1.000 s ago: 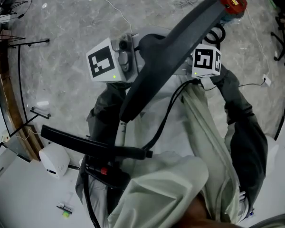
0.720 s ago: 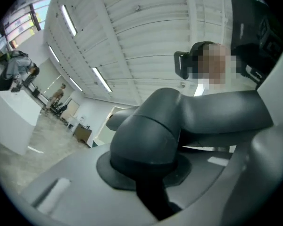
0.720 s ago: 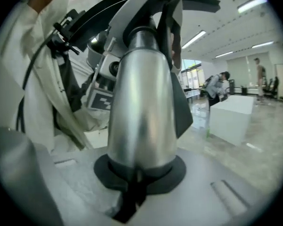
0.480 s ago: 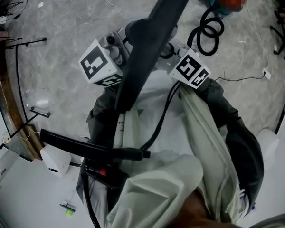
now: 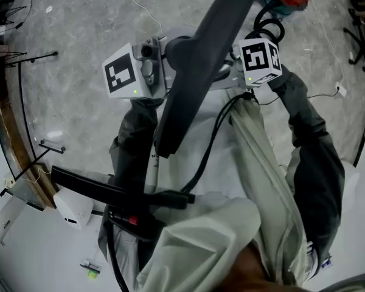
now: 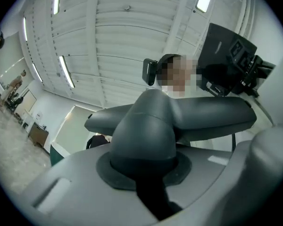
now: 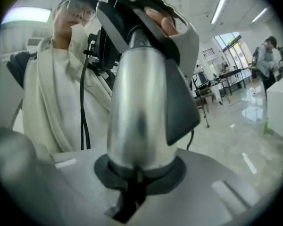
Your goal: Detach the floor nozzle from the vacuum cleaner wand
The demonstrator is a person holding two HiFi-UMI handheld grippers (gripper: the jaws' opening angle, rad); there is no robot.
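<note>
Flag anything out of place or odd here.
Nothing is spilled or broken. The floor nozzle is off the floor, held up slanted in the air. The left gripper is shut on its neck and the right gripper on the silver wand. A hose lies looped on the floor.

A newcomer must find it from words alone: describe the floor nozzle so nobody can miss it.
Above the marble floor, in front of the person's pale coat, two grippers are raised side by side. The floor nozzle is the long, dark grey bar slanting between them, its neck clamped in the left gripper. Unlike the shiny silver wand in the right gripper, it is matte and T-shaped.
</note>
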